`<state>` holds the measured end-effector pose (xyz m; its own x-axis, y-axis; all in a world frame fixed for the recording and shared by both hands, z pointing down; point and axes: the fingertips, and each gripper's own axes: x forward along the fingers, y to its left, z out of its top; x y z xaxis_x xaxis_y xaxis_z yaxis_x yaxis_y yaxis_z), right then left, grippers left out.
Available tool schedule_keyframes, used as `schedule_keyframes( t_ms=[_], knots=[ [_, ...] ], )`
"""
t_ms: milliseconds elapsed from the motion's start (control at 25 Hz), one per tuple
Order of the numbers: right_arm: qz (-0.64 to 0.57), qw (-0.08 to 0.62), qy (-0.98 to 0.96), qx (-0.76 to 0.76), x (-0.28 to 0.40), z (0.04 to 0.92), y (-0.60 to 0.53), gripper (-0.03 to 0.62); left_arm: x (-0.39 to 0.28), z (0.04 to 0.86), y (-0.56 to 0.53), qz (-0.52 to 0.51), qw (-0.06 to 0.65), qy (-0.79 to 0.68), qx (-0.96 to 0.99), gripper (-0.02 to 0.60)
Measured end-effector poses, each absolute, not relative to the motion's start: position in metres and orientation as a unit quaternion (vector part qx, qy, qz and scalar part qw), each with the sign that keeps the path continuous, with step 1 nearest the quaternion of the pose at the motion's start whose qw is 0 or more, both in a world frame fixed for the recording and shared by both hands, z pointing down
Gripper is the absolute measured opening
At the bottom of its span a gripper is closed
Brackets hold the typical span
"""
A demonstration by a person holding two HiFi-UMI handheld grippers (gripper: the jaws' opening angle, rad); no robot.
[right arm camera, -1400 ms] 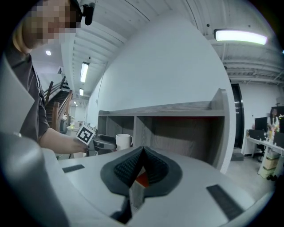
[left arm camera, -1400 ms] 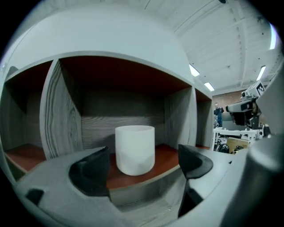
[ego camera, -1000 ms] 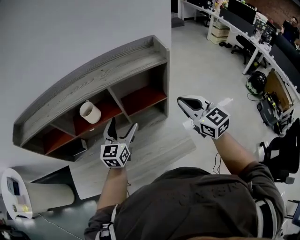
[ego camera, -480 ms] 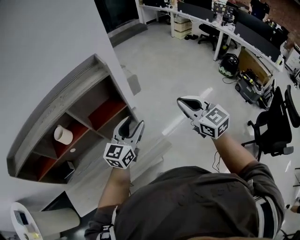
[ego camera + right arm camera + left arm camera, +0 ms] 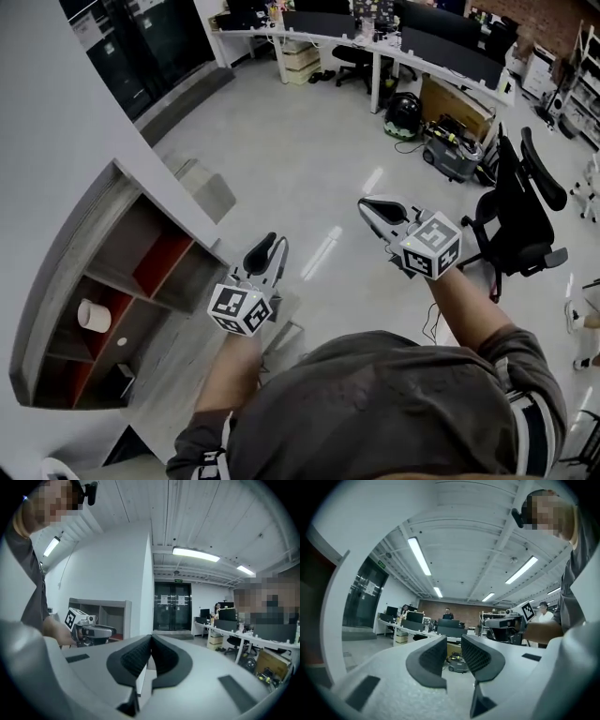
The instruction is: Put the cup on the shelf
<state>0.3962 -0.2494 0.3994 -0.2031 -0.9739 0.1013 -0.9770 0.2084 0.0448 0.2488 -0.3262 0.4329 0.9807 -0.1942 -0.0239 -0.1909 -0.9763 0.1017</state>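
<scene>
The cream cup (image 5: 94,315) lies on its side in a red-backed compartment of the grey wooden shelf (image 5: 89,239), at the far left of the head view. Both grippers are well away from it and point out over the office floor. My left gripper (image 5: 273,246) (image 5: 453,641) has just been closing its jaws; a narrow gap remains and nothing is between the pads. My right gripper (image 5: 367,202) (image 5: 151,638) is shut with its pads touching and holds nothing. The right gripper view shows the left gripper (image 5: 86,629) in front of the shelf (image 5: 101,613).
A white wall runs along the left with dark glass doors (image 5: 141,47) beyond it. Desks with monitors (image 5: 375,42) line the far side. A black office chair (image 5: 520,211) and floor equipment (image 5: 450,150) stand at the right. People sit at the far desks (image 5: 447,616).
The view has swung away from the shelf, so the shelf and cup slid to the far left. Both grippers turned with it toward the office floor. The left jaws narrowed from wide to nearly closed.
</scene>
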Motion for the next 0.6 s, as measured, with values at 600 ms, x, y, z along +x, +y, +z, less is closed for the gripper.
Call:
schedule_keyframes(
  t_ms=[600],
  knots=[
    [0.038,0.045,-0.716,0.695,0.488,0.422,-0.157,-0.008,0.347,0.442,-0.253,0.005,0.059,-0.005,0.998,0.005]
  ],
)
